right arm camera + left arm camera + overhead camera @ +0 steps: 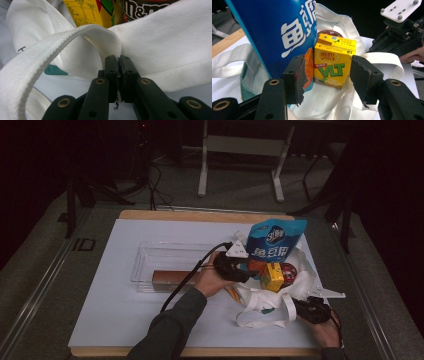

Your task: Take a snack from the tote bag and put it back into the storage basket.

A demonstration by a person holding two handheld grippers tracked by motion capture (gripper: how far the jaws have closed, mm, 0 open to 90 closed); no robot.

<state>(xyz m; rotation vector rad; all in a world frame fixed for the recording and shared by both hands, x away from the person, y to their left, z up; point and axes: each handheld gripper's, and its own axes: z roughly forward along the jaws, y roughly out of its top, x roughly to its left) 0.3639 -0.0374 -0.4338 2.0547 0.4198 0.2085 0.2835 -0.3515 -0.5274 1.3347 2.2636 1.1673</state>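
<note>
Judging by its look, the yellow drink carton (333,62) is light but stiff-walled, with smooth printed faces that could slip; its two flat sides are the place to take hold, squeezed gently. It stands upright in the mouth of the white tote bag (300,262), at about three o'clock from the clear tray (145,251) on the worktop, just beside the blue pouch (277,30). The left gripper (327,75) is partly open, jaws to either side of the carton, not touching it. The right gripper (119,65) is clamped on the bag's soft hem beside its strap (50,52).
</note>
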